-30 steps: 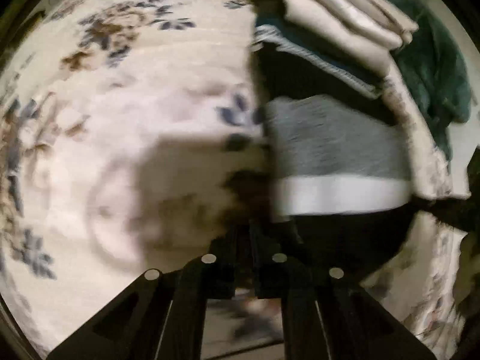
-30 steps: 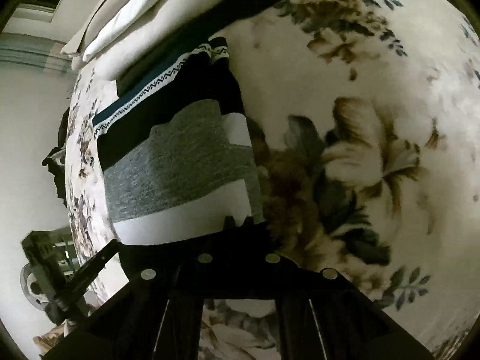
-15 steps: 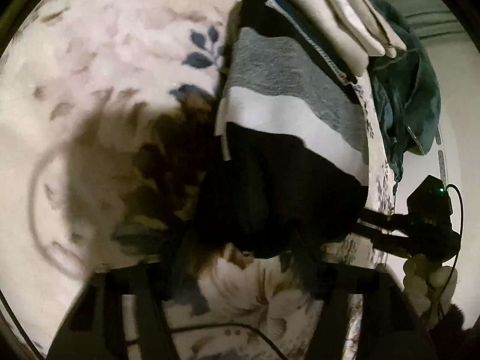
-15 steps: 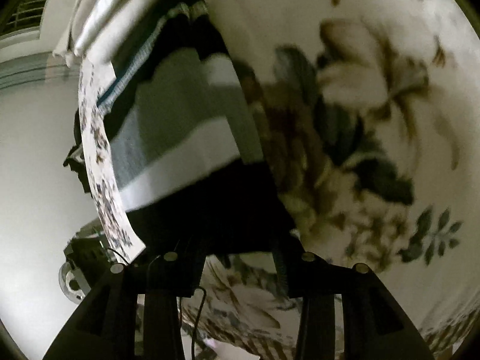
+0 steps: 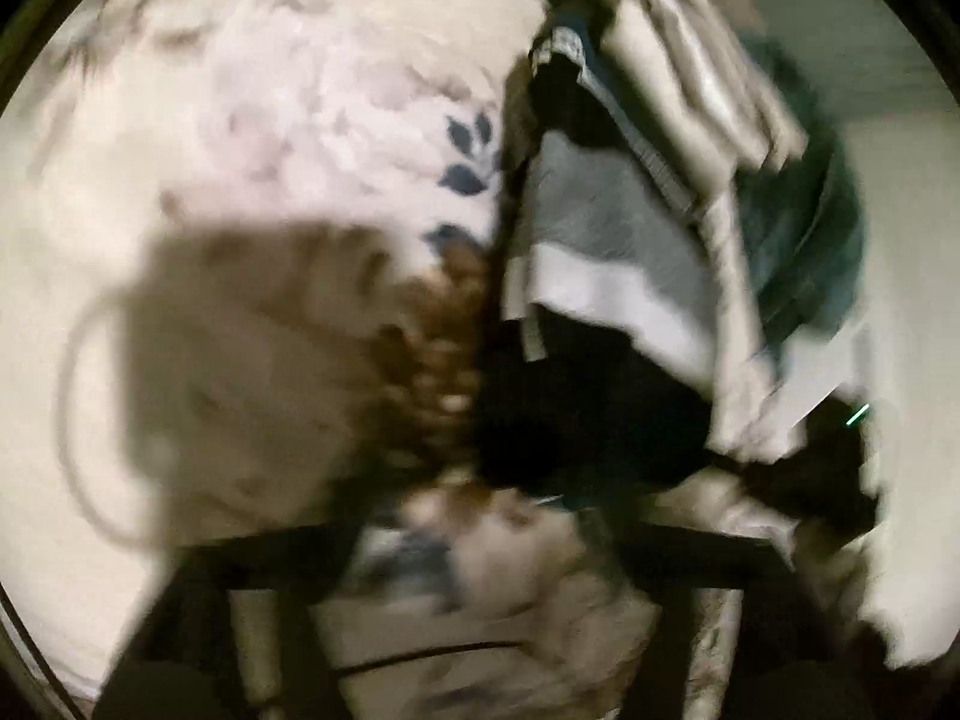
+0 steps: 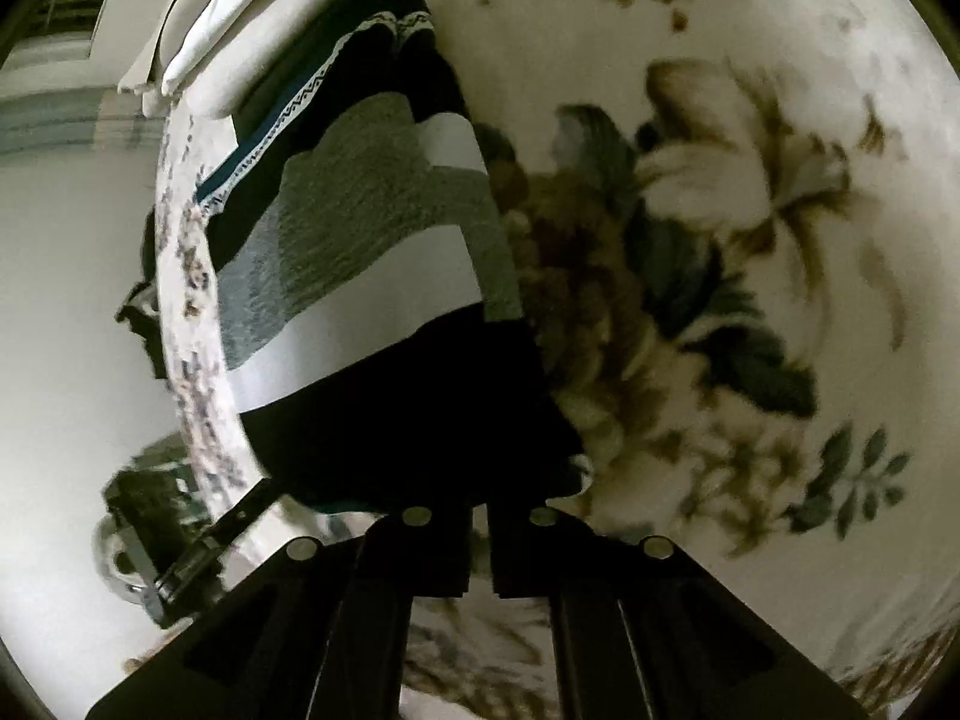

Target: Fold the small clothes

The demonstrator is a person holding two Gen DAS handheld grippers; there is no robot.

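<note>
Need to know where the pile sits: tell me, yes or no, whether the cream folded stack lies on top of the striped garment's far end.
Yes: in the right wrist view the cream folded stack overlaps the far end of the striped garment.

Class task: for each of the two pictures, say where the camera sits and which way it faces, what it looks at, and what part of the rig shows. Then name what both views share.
Left wrist view: on the left tongs, looking down along them at the flowered bedspread; the jaws are opening, nothing between them; blurred.
Right wrist view: on the right tongs, looking down at the striped garment; jaws nearly together at its black edge.
Shared: the striped garment, the bedspread and the folded pale cloths.
</note>
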